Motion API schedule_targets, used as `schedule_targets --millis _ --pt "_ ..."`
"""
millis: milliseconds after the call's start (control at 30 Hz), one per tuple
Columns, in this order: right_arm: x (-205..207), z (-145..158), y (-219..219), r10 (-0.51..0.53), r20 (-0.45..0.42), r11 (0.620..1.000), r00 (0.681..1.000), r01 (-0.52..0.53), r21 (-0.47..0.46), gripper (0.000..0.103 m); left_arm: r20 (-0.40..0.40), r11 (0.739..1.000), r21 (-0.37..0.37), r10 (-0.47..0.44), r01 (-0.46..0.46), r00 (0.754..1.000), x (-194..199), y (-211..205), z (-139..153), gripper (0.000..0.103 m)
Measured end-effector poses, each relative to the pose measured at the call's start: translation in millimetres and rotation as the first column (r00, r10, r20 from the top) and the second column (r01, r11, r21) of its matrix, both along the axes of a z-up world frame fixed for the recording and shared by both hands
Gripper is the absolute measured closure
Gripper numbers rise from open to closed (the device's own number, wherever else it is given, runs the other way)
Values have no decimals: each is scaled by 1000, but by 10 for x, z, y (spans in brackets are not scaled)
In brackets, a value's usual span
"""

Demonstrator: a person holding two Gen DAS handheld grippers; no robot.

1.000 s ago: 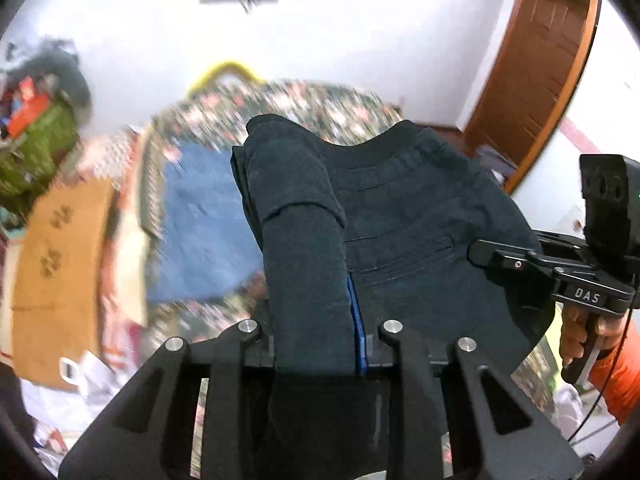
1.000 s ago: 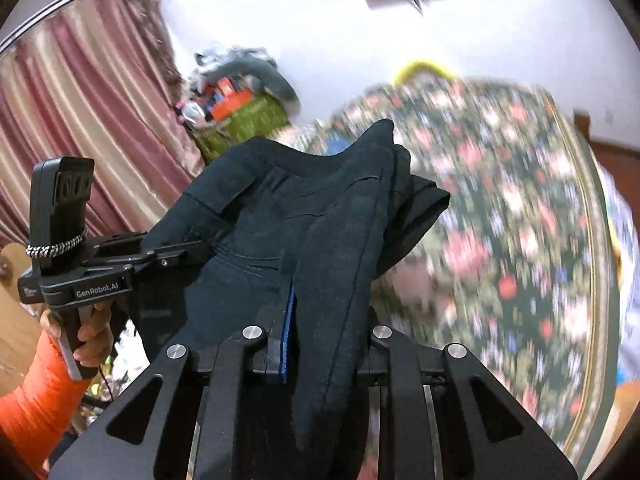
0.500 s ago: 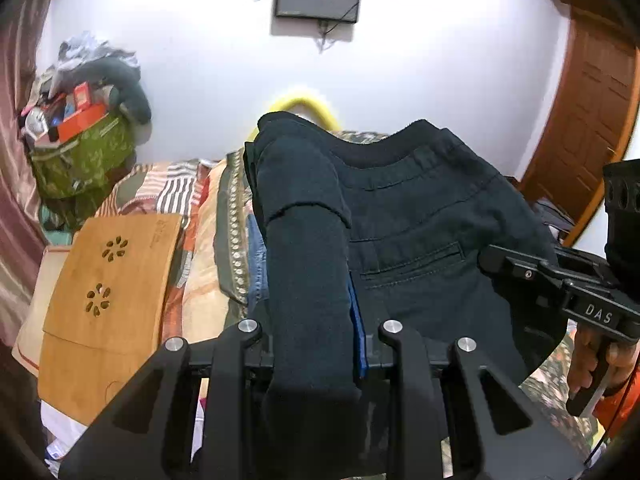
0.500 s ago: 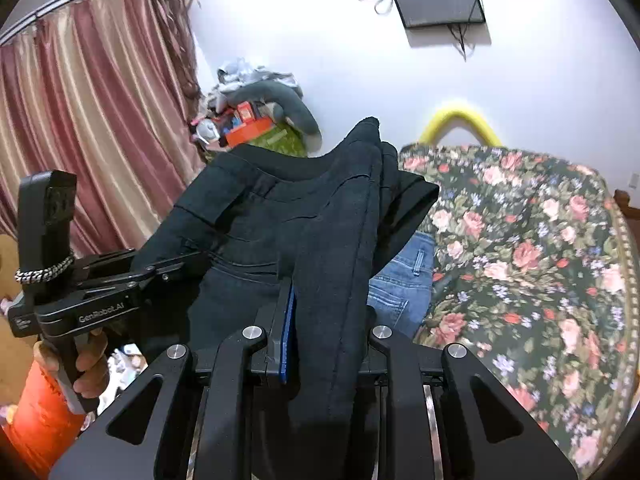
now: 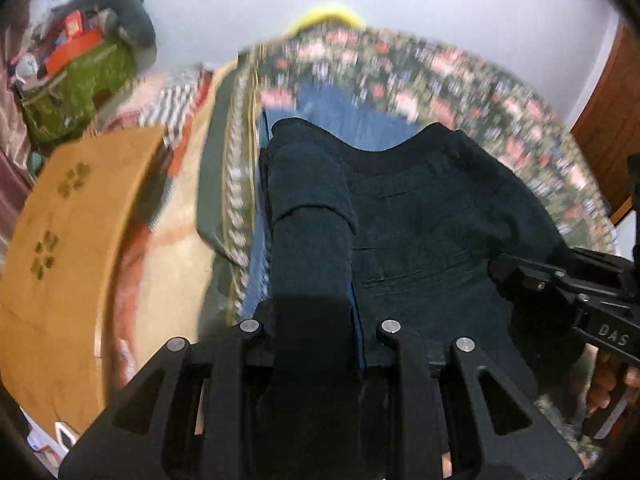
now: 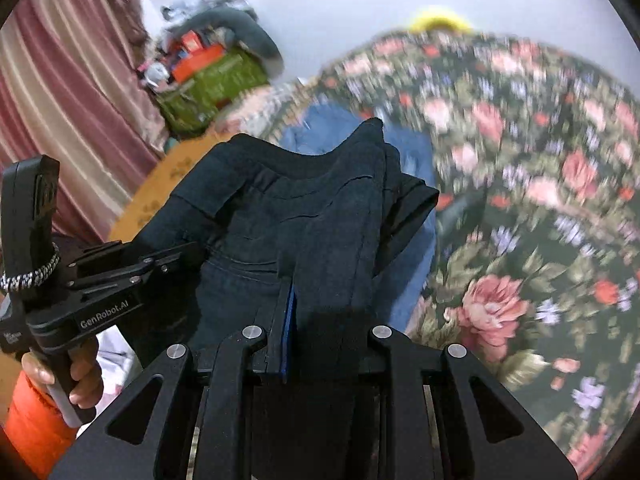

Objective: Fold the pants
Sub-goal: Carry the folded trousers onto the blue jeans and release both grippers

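Left tool (image 5: 316,312) pinching pants (image 5: 420,220) at left edge. Pants slung between tools, raised over floral bed (image 6: 540,200) and jeans (image 5: 344,116). Right tool (image 6: 316,320) clamped on pants' right edge, fabric bunched over its fingers.

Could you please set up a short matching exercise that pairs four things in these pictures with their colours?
Things:
1. pants
2. jeans
3. bedspread
4. board

Colours:
A. light blue
B. tan brown
C. very dark, near black
D. dark with pink flowers

Pairs: 1-C, 2-A, 3-D, 4-B
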State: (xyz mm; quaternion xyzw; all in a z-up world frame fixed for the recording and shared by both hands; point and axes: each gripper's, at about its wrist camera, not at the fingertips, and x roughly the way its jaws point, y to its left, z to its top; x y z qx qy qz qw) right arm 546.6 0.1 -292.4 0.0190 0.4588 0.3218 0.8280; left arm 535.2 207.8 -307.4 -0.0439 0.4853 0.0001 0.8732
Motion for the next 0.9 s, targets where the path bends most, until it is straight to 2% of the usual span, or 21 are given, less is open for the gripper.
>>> schedule_targets --millis 67,133,267,333,400,533,667,767,900 --pt "35 -152 34 -5 -40 999 999 4 -34 85 -43 1000 5 9 -9 999 41 -19 -187 78" --pt "28 -251 72 -8 -69 998 998 4 -70 83 -49 1000 21 14 -13 999 22 -52 -251 75" --pt "-57 -195 72 -5 -46 990 999 -1 -139 76 -62 999 49 22 -19 998 -25 -49 -225 66" --pt "-136 -133 45 -4 -25 982 1000 -1 -190 74 -64 998 46 37 -34 997 -96 -27 -149 65" --pt "-205 -61 -24 -12 -12 979 1000 10 -202 74 -54 997 67 46 -42 998 -185 -39 -36 65" --pt "-462 357 -260 -31 53 990 998 38 -137 74 1 996 81 48 -48 999 -479 -59 381 64" --pt "-852 946 -497 -46 160 998 986 53 -39 74 118 993 100 43 -55 992 -952 -140 1063 64" --pt "-1205 1399 -626 -63 257 998 964 57 29 74 236 991 127 17 -49 972 -1379 -278 1604 64" --pt "-1798 1999 -762 -83 399 993 913 42 111 74 386 990 133 -16 -39 922 -2028 -487 2249 64"
